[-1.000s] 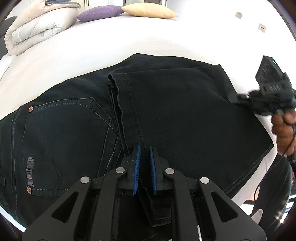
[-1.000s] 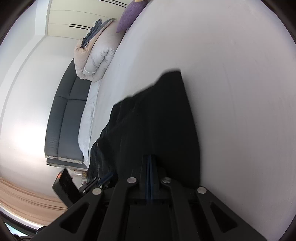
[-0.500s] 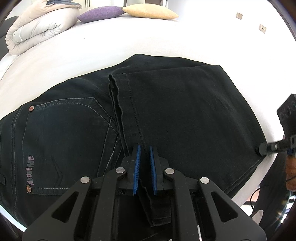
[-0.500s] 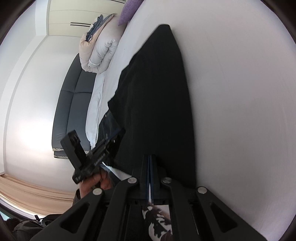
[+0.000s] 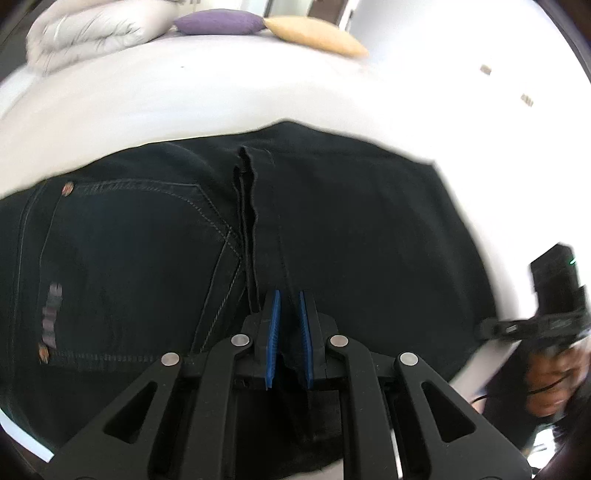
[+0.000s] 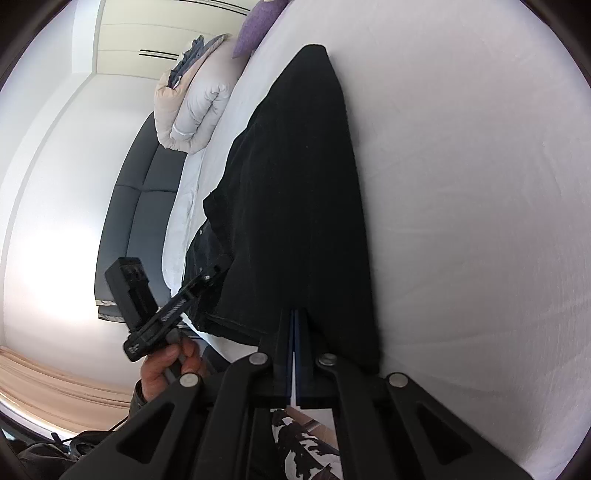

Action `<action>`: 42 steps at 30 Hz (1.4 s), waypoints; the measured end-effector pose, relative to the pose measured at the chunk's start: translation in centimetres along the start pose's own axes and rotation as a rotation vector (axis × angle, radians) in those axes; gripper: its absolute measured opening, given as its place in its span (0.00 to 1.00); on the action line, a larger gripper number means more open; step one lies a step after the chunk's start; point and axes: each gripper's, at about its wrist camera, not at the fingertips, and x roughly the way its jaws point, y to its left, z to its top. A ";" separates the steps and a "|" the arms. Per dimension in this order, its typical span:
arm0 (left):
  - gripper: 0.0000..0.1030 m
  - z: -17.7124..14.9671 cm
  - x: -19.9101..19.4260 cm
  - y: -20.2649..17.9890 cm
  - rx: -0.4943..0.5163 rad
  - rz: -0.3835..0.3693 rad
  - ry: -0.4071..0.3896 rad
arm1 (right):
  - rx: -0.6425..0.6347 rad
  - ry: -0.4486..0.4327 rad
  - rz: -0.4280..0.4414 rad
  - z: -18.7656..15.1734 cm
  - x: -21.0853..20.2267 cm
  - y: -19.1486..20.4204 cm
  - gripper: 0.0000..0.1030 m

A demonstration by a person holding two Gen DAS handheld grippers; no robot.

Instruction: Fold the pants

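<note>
Black jeans (image 5: 351,236) lie folded on a white bed (image 5: 184,99), back pocket to the left and leg hems laid over the seat. My left gripper (image 5: 287,295) is shut on the hem edge of the jeans, cloth running between its blue pads. In the right wrist view the jeans (image 6: 295,192) stretch away along the bed edge. My right gripper (image 6: 294,312) is shut at the near edge of the jeans, at the bed's side; no cloth shows between its pads. The left gripper (image 6: 218,267) shows there too, held by a hand.
A rolled white duvet (image 5: 92,29), a purple pillow (image 5: 218,22) and a yellow pillow (image 5: 314,35) lie at the bed's far end. A dark sofa (image 6: 136,206) stands beside the bed. The right gripper's body (image 5: 554,295) is at the bed's right edge.
My right gripper has drawn back along the jeans' right edge to the bed's side. My left gripper has kept its hold on the hem while its view tilted and moved slightly.
</note>
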 end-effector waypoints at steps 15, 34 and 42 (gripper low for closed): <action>0.99 -8.4 -17.8 15.1 -0.592 -0.140 -0.532 | -0.041 -0.055 0.005 -0.1 0.0 1.6 0.28; 0.81 -14.2 -13.0 24.3 -0.999 -0.370 -0.493 | -0.142 -0.107 0.166 1.1 -1.0 9.2 0.37; 0.71 -14.4 -10.6 24.3 -1.020 -0.374 -0.453 | -0.208 -0.064 0.155 1.1 0.4 11.3 0.35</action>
